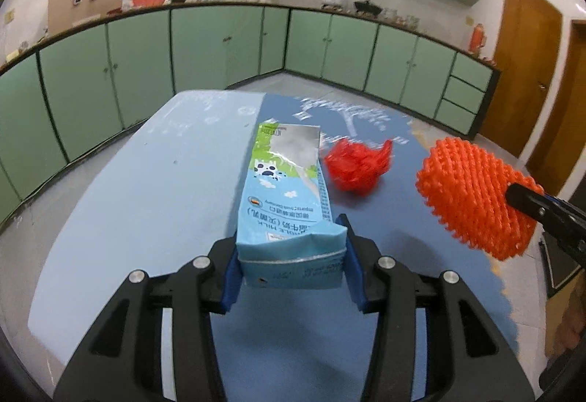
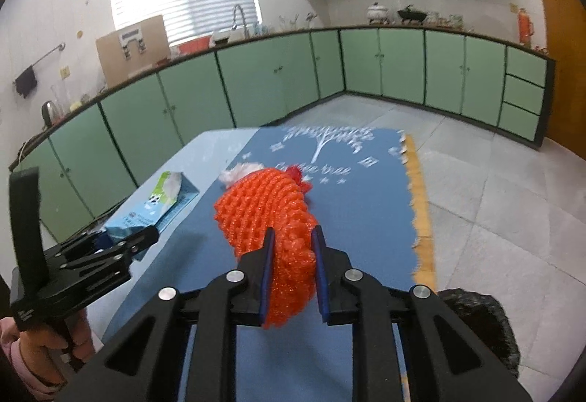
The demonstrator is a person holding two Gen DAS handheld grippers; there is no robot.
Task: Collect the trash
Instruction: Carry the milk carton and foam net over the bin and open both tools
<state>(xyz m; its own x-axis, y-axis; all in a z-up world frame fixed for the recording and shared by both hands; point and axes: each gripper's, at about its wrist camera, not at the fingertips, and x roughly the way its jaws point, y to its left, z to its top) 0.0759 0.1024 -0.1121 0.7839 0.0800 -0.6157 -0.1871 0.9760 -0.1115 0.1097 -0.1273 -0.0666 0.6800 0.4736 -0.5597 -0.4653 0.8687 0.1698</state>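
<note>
My left gripper (image 1: 291, 240) is shut on a light blue milk carton (image 1: 285, 189), which lies lengthwise between its blue pads and is lifted off the table. My right gripper (image 2: 294, 233) is shut on an orange foam fruit net (image 2: 267, 211) and holds it above the blue cloth. The left wrist view shows that net (image 1: 476, 193) at the right, with the right gripper (image 1: 520, 198) behind it. A crumpled red plastic bag (image 1: 355, 163) lies on the cloth past the carton. A white crumpled tissue (image 2: 241, 171) peeks out behind the net.
The table (image 1: 146, 182) is light blue, with a darker blue printed cloth (image 2: 366, 218) on its right half. A black bag-like object (image 2: 476, 321) sits low beside the table's right edge. Green cabinets (image 1: 219, 46) line the walls. A hand in a pink sleeve (image 2: 29, 358) holds the left gripper.
</note>
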